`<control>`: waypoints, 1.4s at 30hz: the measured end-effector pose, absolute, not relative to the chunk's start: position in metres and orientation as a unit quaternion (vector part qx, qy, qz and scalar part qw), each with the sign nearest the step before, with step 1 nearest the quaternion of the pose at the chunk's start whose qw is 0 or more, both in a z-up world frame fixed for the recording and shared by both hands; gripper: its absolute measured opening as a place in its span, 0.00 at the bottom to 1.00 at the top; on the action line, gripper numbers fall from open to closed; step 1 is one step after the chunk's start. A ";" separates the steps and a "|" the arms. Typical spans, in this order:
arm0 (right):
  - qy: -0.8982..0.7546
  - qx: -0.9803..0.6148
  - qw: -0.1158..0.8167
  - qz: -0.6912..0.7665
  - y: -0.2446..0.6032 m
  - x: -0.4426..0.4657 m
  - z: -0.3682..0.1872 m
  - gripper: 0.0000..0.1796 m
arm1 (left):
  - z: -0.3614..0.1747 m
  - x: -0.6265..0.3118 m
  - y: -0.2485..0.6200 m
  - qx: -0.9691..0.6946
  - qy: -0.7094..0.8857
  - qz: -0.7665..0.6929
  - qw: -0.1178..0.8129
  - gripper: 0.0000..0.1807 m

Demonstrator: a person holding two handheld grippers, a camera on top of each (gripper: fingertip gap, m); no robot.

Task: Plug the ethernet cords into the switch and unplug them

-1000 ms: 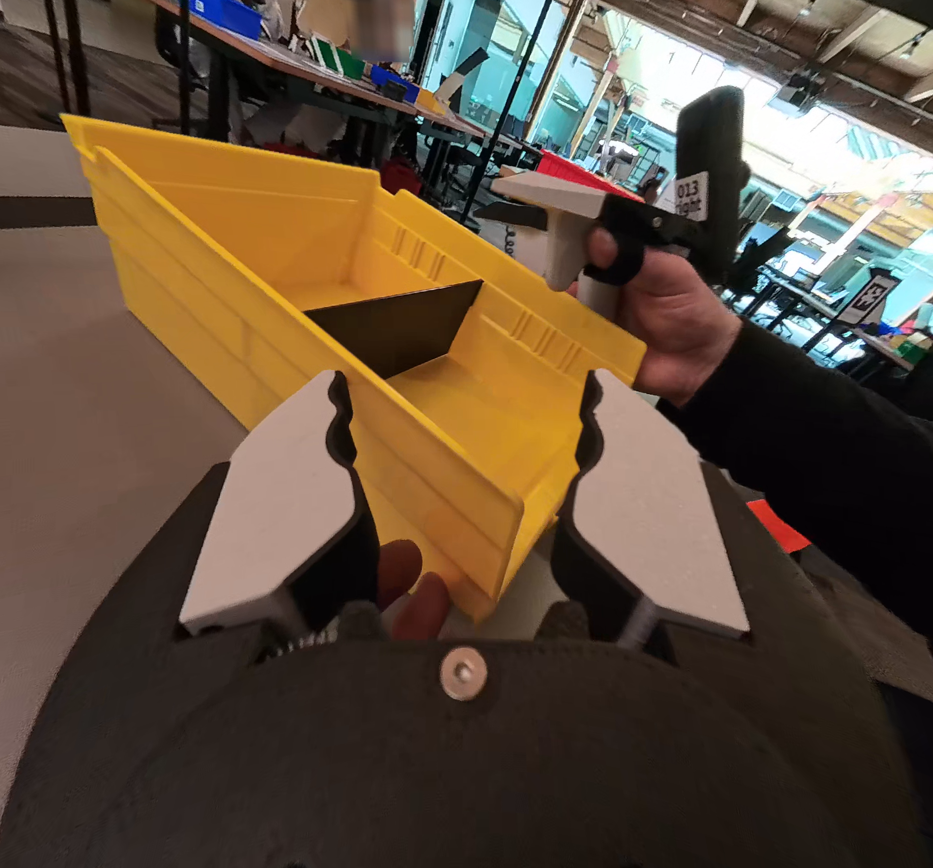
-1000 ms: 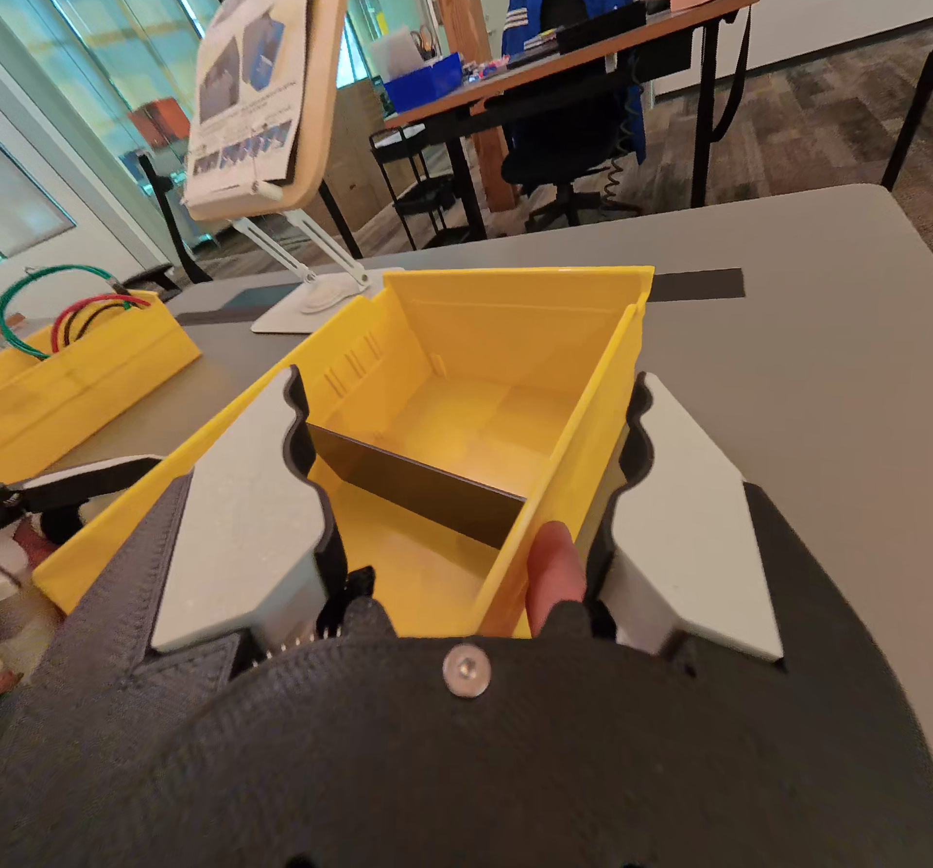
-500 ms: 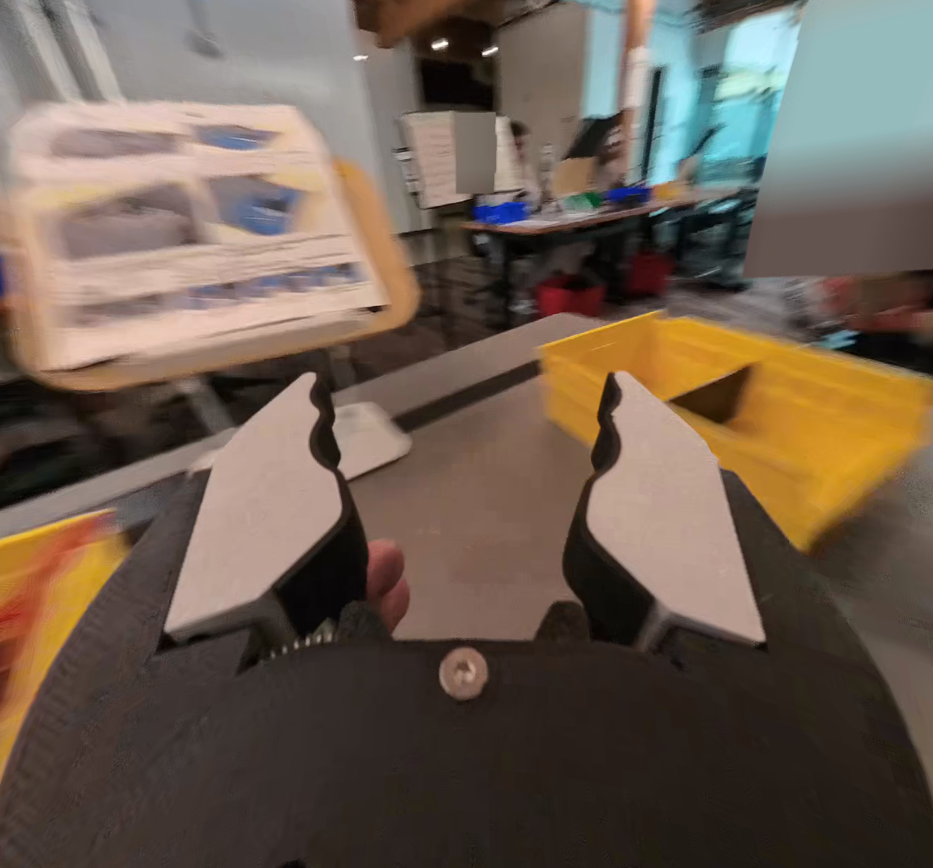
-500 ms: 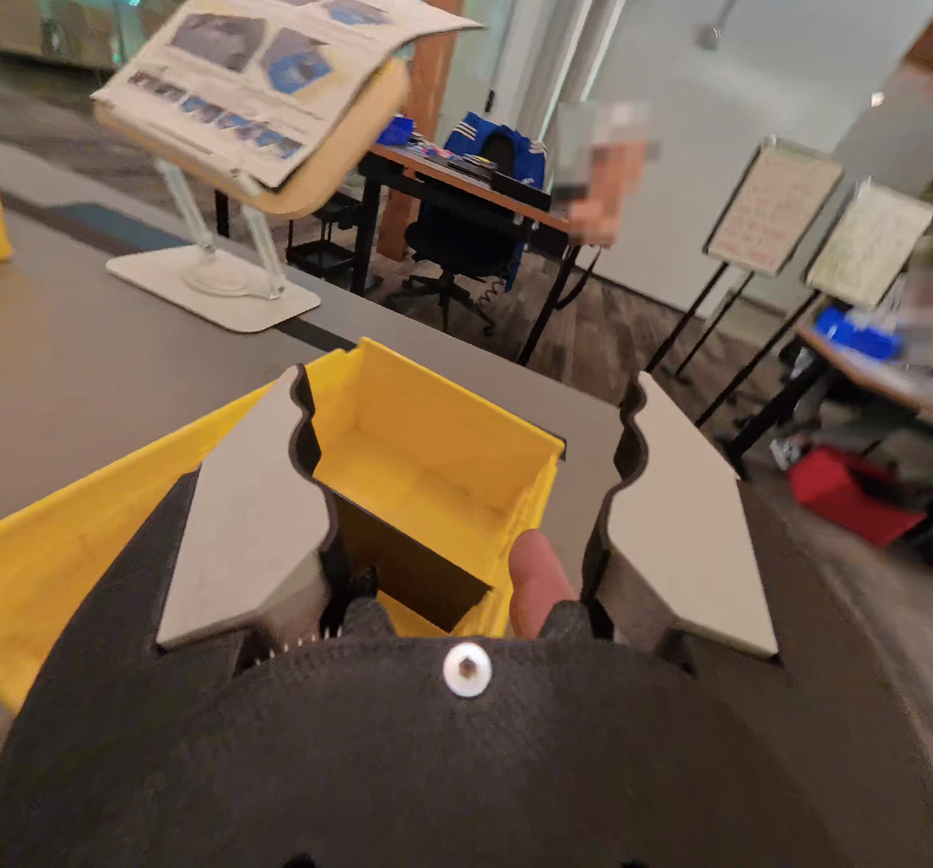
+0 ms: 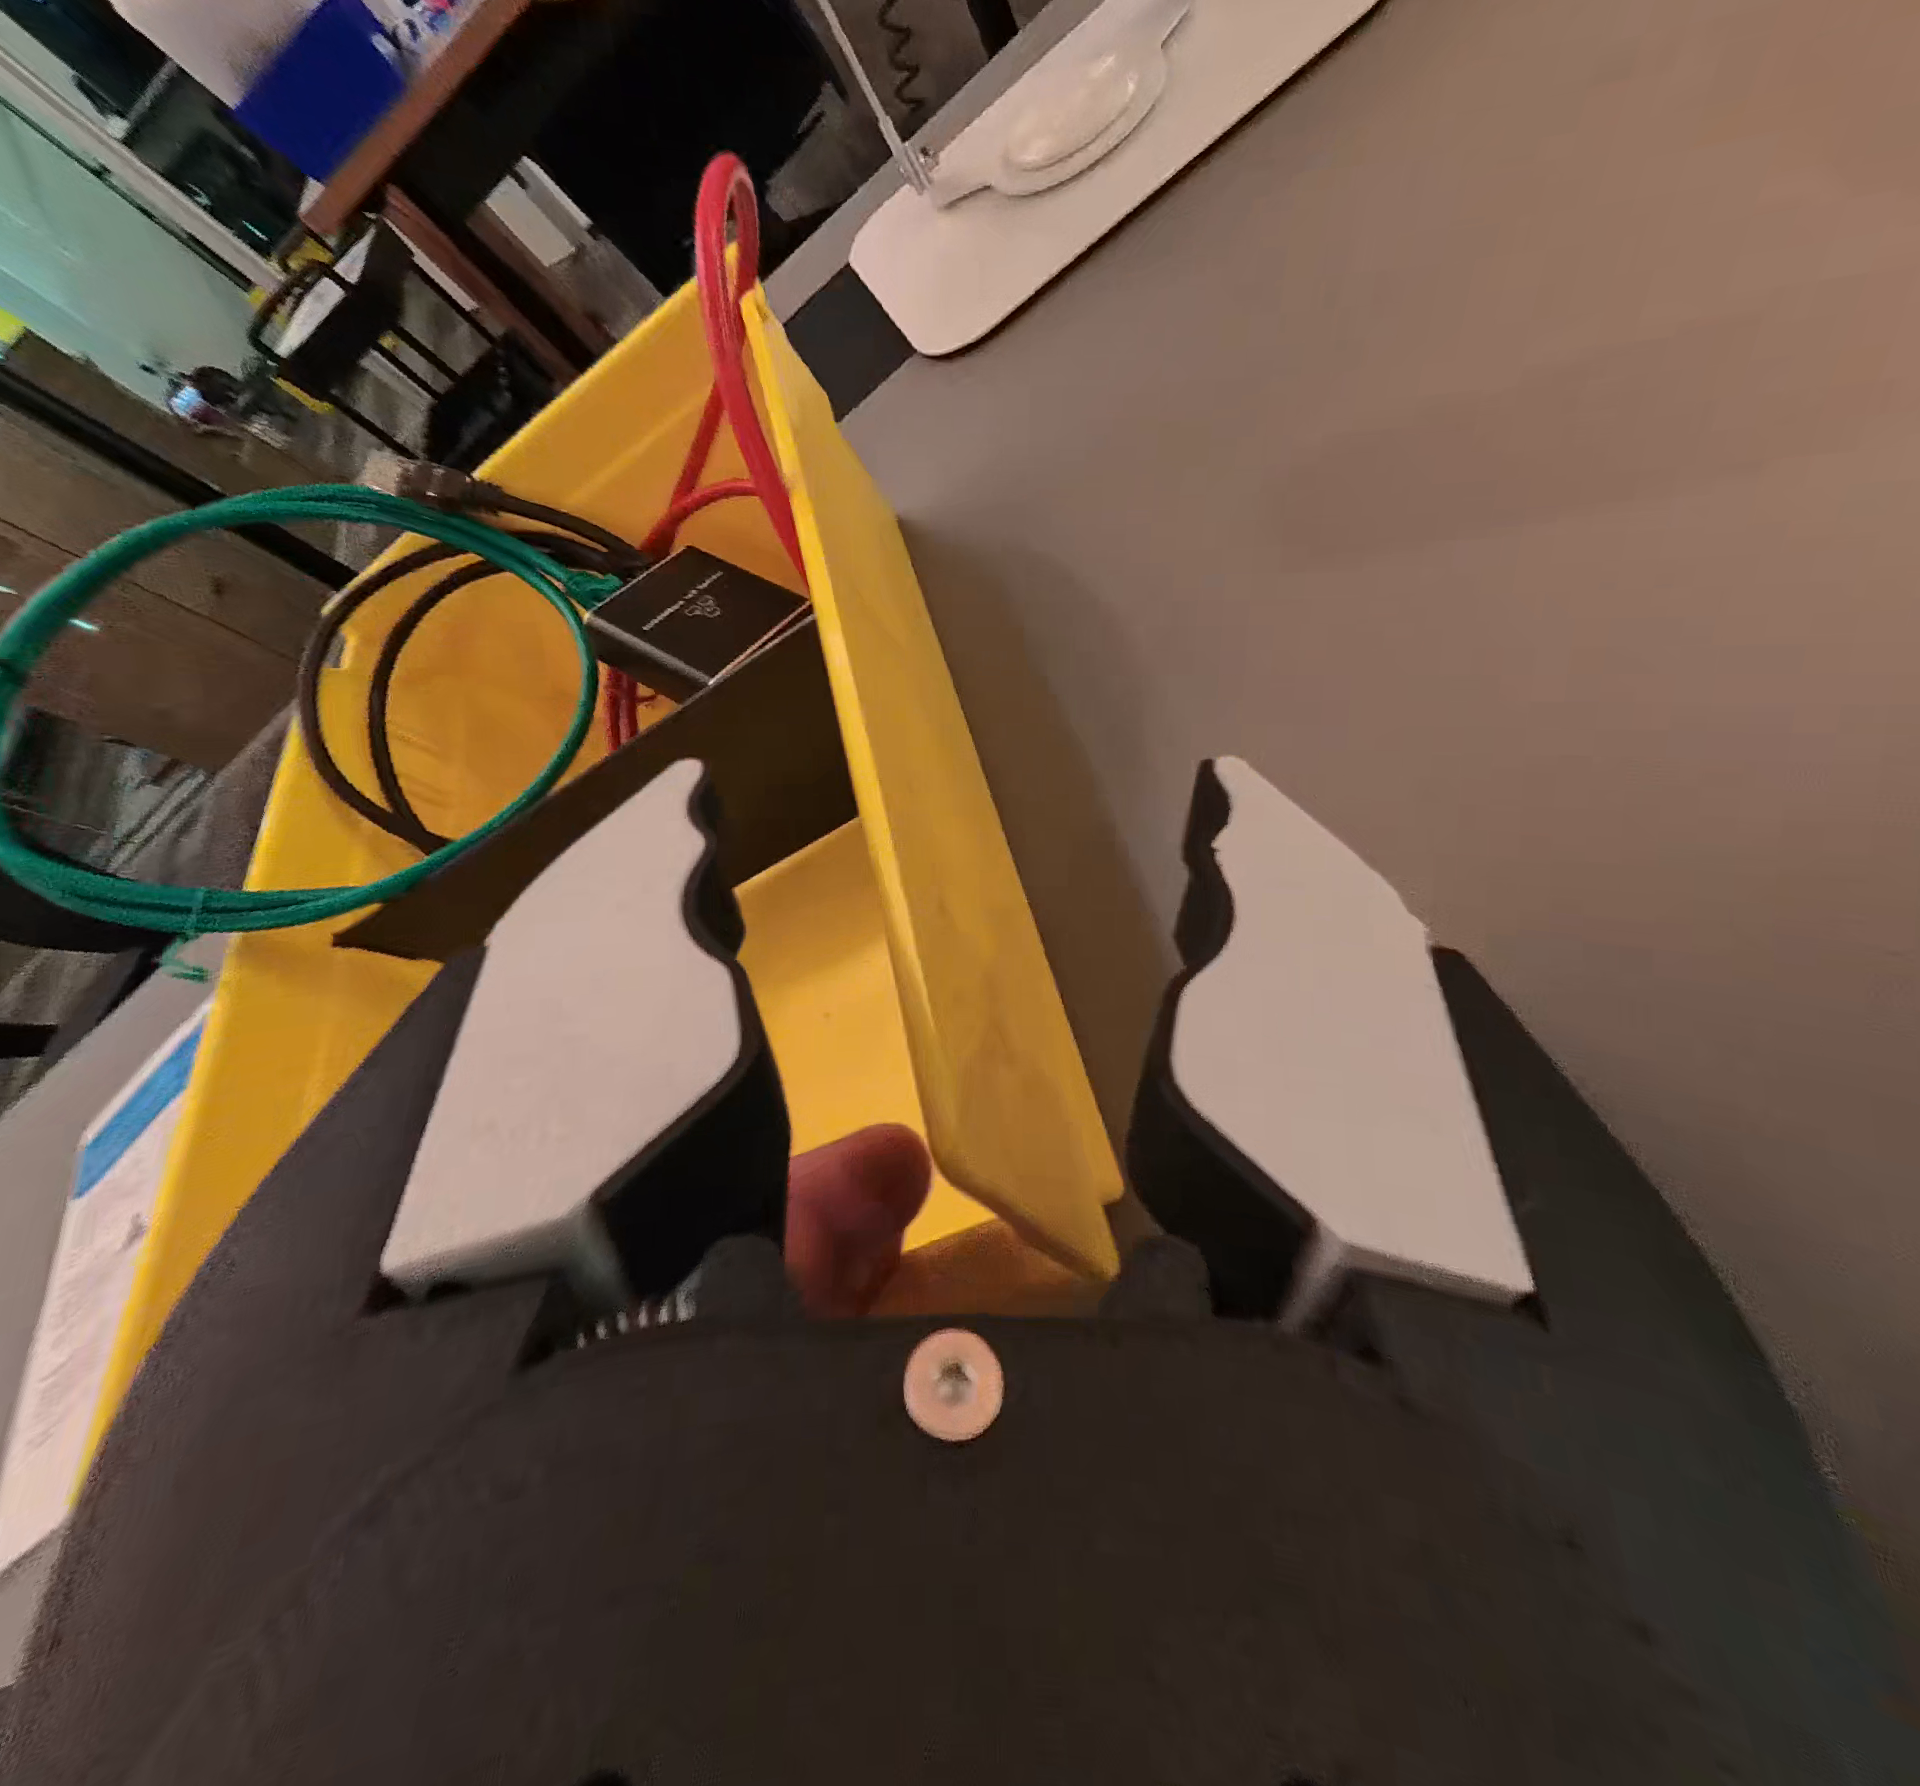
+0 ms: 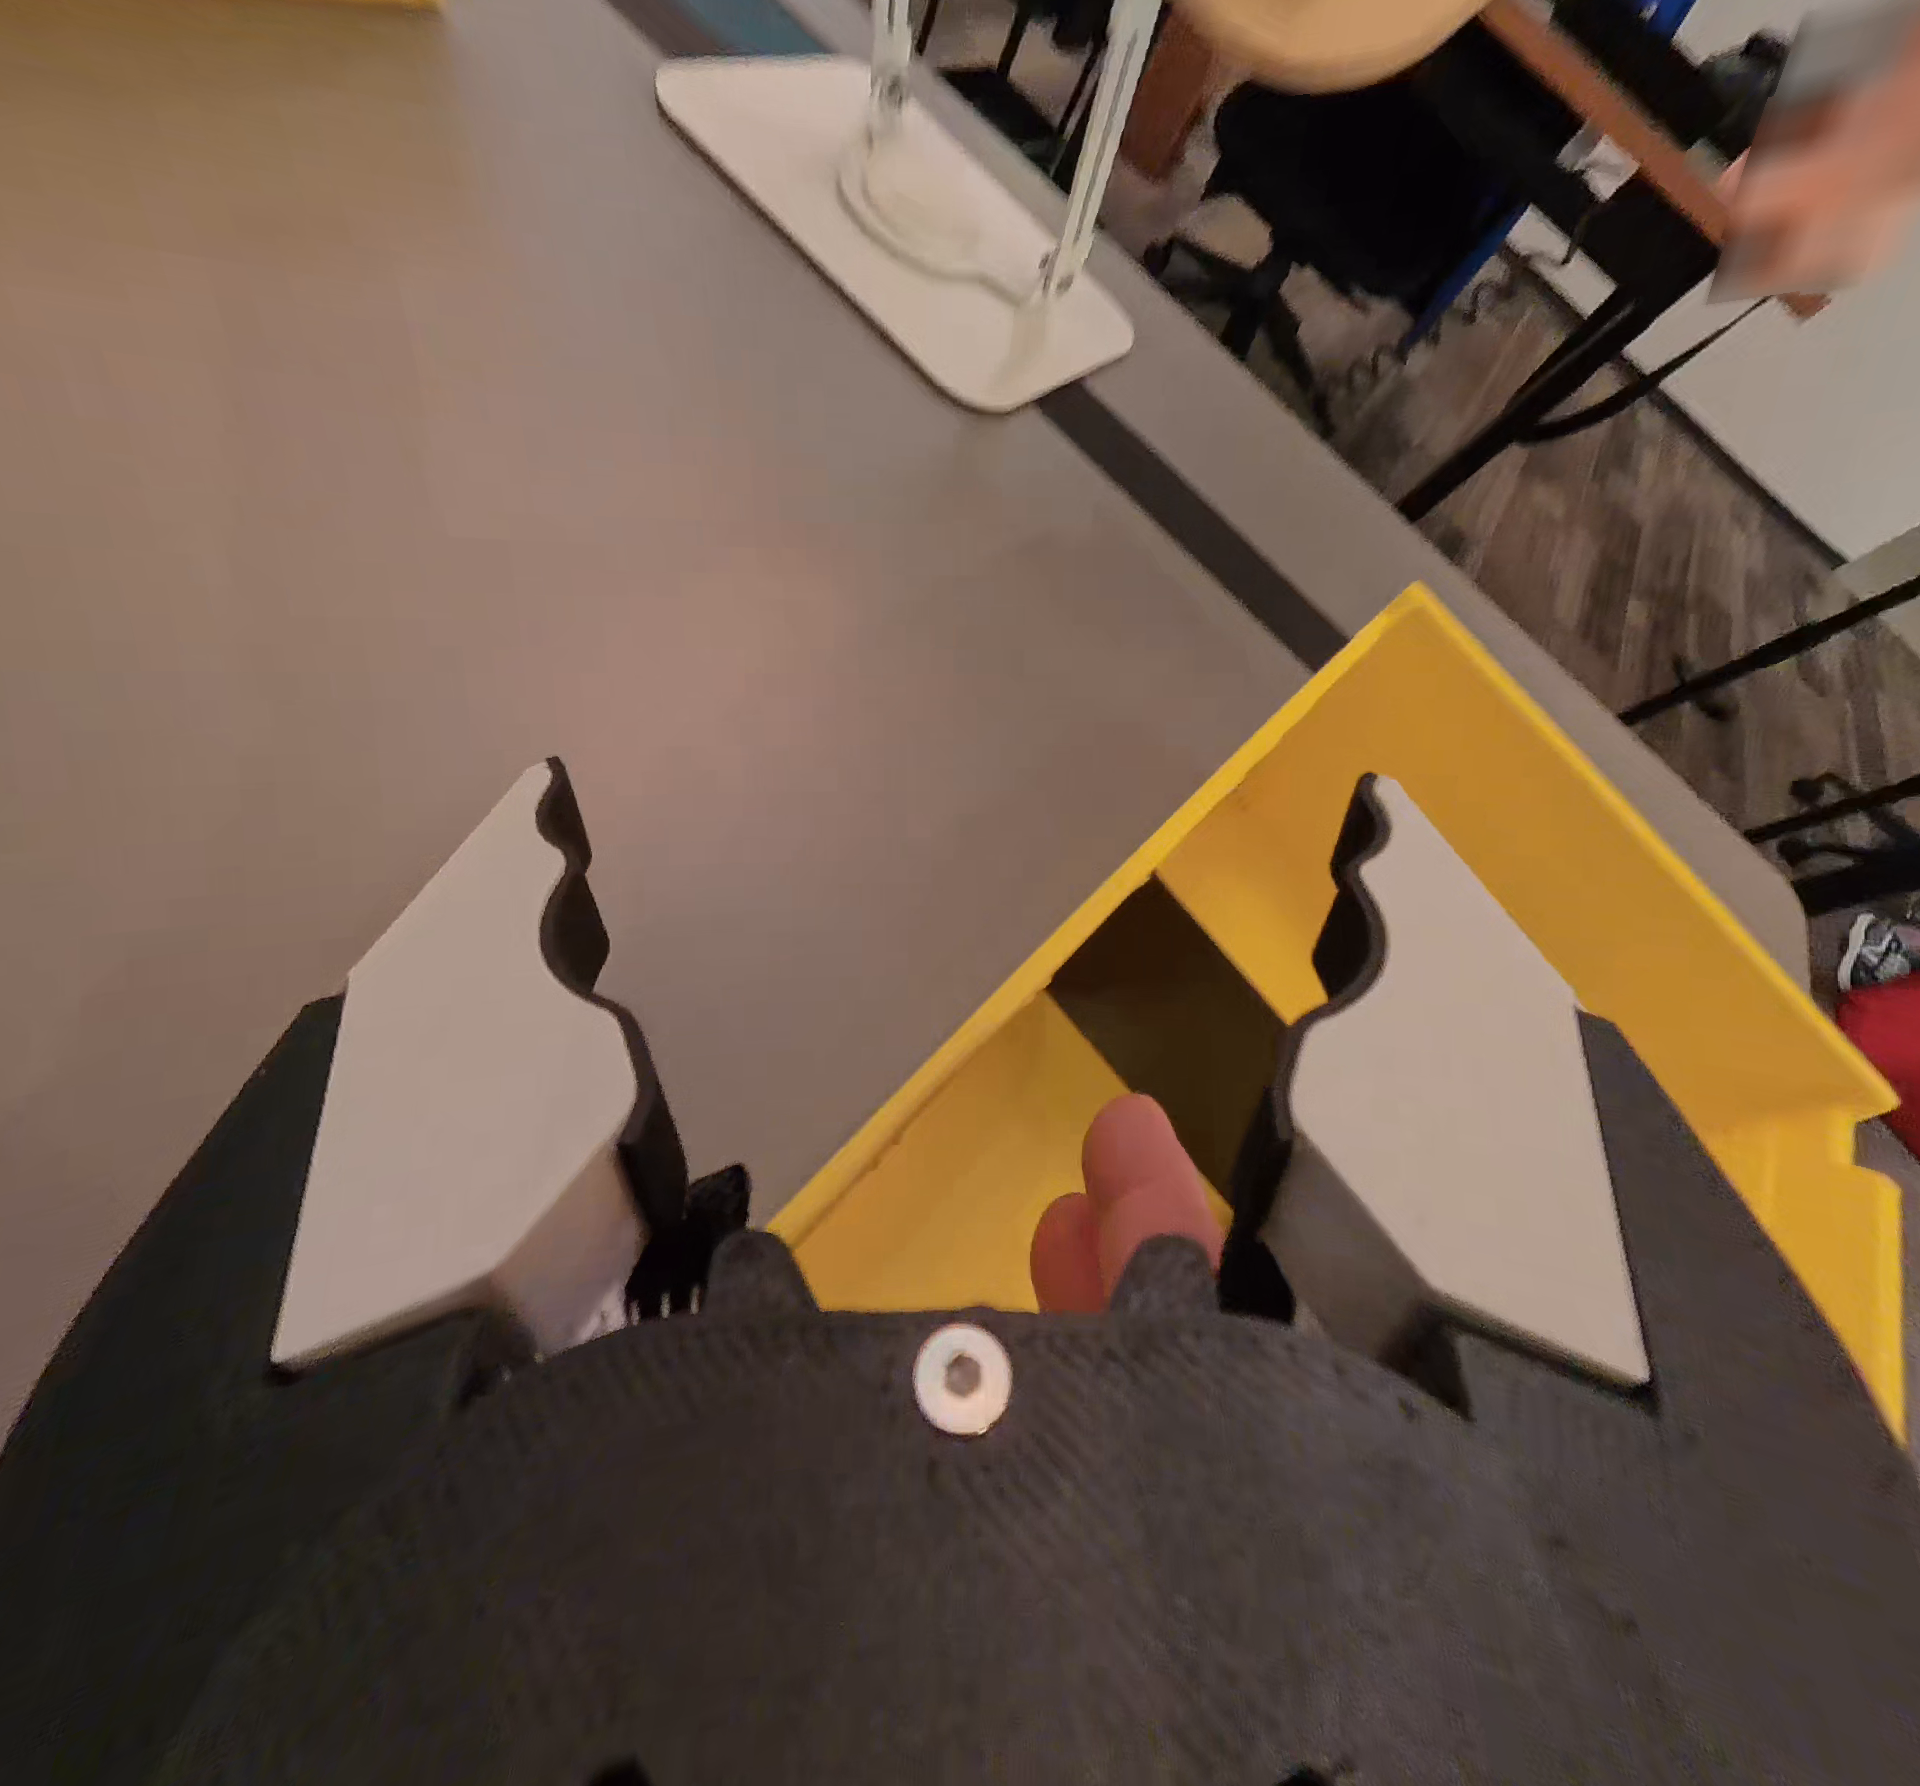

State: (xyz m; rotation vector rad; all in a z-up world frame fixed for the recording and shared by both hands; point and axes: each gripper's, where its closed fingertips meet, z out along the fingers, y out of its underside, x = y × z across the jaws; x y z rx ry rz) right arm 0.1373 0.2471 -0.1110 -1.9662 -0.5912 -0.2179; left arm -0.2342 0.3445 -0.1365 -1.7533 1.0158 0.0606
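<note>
In the left wrist view a yellow bin (image 5: 935, 905) holds a small black switch (image 5: 707, 624) behind a black divider (image 5: 769, 801). A green cord (image 5: 312, 708), a black cord (image 5: 353, 697) and a red cord (image 5: 727, 334) loop up out of the bin by the switch. Whether their ends sit in the switch I cannot tell. My left gripper (image 5: 951, 791) is open and empty, above the bin's right wall at its near end. My right gripper (image 6: 966, 780) is open and empty over the grey table (image 6: 520, 489), beside the corner of a second yellow bin (image 6: 1507, 749).
The second bin has a black divider (image 6: 1164, 988), and the part I see holds nothing. A white stand base (image 6: 894, 209) sits at the table's far edge and also shows in the left wrist view (image 5: 1122, 147). A paper sheet (image 5: 104, 1269) lies left of the cord bin.
My left gripper has swung from the empty bin, past the stand, to the bin with the switch and cords. My right gripper has tilted down and left, off the empty bin's middle.
</note>
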 end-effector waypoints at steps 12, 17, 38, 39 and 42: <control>-0.270 -0.853 0.428 -0.127 0.235 0.149 -0.171 0.69 | -0.147 -0.252 0.352 -0.703 0.432 0.153 0.545 0.19; -0.285 -0.850 0.428 -0.116 0.228 0.156 -0.172 0.68 | -0.147 -0.266 0.348 -0.716 0.410 0.171 0.538 0.19; -0.317 -0.705 0.600 -0.208 0.224 0.124 -0.029 0.67 | -0.042 -0.233 0.318 -0.645 0.370 0.171 0.646 0.56; -0.316 -0.695 0.617 -0.190 0.224 0.105 -0.021 0.66 | -0.035 -0.226 0.318 -0.638 0.372 0.174 0.651 0.56; -0.317 -0.699 0.633 -0.098 0.230 0.049 -0.028 0.66 | -0.030 -0.200 0.318 -0.650 0.350 0.103 0.667 0.51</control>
